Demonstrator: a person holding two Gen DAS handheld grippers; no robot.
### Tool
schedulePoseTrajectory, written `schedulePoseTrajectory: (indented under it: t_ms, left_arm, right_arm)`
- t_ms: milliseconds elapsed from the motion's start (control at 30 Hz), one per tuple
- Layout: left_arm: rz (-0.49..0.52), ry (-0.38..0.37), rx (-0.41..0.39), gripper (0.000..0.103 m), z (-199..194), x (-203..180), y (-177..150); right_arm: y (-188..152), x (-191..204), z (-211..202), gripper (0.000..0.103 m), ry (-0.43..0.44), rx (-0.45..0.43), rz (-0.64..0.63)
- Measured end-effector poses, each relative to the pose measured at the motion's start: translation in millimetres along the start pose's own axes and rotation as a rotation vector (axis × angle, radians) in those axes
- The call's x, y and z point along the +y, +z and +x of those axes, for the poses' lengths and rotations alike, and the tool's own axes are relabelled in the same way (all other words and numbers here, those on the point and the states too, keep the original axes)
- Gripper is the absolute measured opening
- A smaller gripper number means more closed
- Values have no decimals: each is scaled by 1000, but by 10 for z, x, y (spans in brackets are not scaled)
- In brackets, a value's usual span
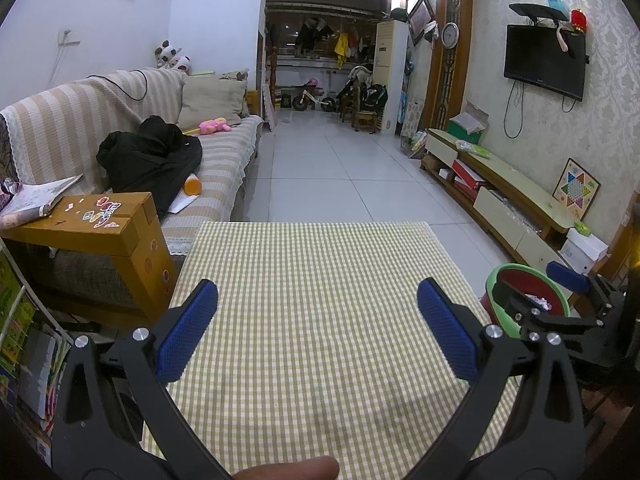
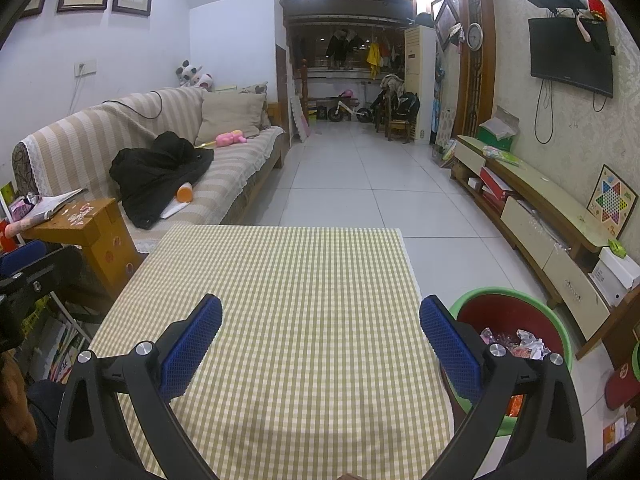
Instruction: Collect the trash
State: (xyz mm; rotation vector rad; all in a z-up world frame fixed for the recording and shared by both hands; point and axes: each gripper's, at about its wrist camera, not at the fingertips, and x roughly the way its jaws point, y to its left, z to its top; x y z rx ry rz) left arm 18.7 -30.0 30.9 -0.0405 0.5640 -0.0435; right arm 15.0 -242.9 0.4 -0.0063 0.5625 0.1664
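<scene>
Hovering over the checked tablecloth (image 1: pixel 320 300) with the left gripper (image 1: pixel 318 328) spread wide, blue pads (image 1: pixel 188 332) far apart and gripping nothing. Holding the right gripper (image 2: pixel 320 344) just as wide over the same cloth, likewise empty, its right pad overlapping the rim of the bin (image 2: pixel 556 320) in the right wrist view. Sitting on the floor just beside the table's right edge, that green-rimmed bin with the red liner, already carrying crumpled paper and wrappers (image 2: pixel 516 340) (the task's trash, by the look of it). Showing no litter anywhere on the visible cloth, so probably nearing the end of collecting, or searching for a remaining piece. Risking, from here, a wasted grab at bare fabric: pinching the cloth would bunch and drag it. Risking also a knock against the bin, since the right gripper is hanging so close above it; a careless swing to the right could tip it and spill the paper back out. Crowding each other too, with the right gripper (image 1: pixel 560 312) showing at the edge of the left wrist view, so a collision is possible when turning.
</scene>
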Motion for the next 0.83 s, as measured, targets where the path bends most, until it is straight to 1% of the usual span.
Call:
schedulePoseTrajectory:
  t_ms: [67, 267, 367, 500, 833]
  left_arm:
    - [-9, -2, -3, 98, -9, -2, -1]
    - [-4, 52, -17, 98, -34, -38, 1]
    - [-9, 58, -28, 98, -60, -43, -3]
    - [-40, 63, -55, 98, -117, -8, -8]
    - [-29, 74, -43, 98, -119, -37, 5]
  right_arm:
    - [-11, -3, 14, 96, 0, 1, 1]
    - [-16, -5, 21, 96, 0, 2, 0]
    - [-15, -5, 22, 96, 1, 3, -1]
    - [-26, -4, 33, 96, 0, 4, 0]
    - [-52, 1, 49, 96, 1, 7, -1]
